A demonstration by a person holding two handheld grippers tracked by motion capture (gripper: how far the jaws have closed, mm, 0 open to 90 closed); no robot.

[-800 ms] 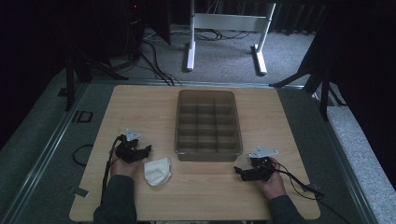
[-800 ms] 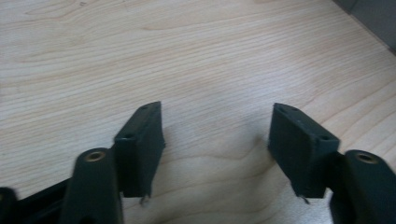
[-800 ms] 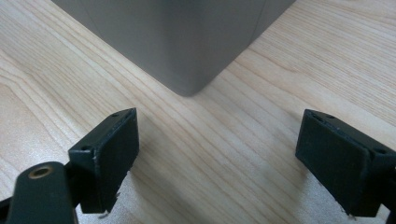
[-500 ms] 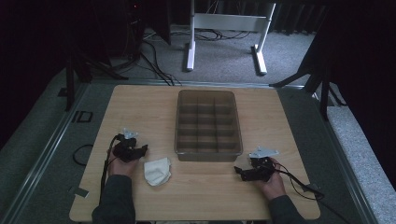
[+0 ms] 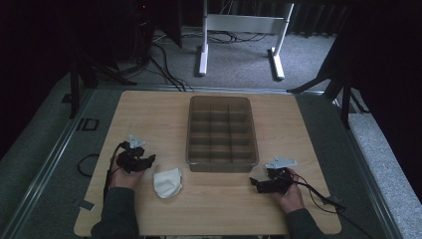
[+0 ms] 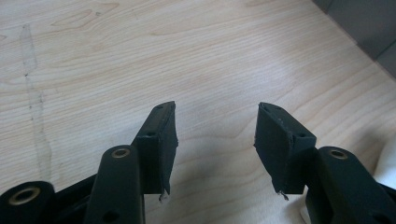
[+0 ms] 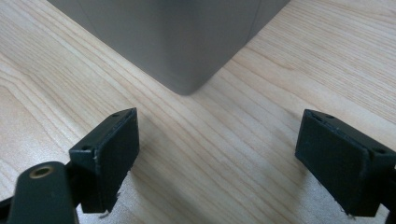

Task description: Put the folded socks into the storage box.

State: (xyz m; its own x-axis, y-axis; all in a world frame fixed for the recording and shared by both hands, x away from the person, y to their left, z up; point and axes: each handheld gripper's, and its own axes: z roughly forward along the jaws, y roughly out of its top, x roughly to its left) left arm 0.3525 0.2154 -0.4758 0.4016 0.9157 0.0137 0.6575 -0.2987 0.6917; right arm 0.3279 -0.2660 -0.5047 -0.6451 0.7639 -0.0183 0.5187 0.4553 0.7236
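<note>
While both hands rested on the light wooden counter (image 5: 149,109), the left tongs (image 6: 215,140) and right tongs (image 7: 219,158) stood released, grasping nothing. Grey translucent compartmented plastic tray (image 5: 221,130): centre. Crumpled white cloth (image 5: 167,182): just beside the left tongs.

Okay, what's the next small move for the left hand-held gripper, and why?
Probably swing the left hand-held gripper toward the crumpled white cloth beside it: its jaws stand open over bare wood, the cloth is the only loose item, and the divided translucent grey bin looks empty.
</note>
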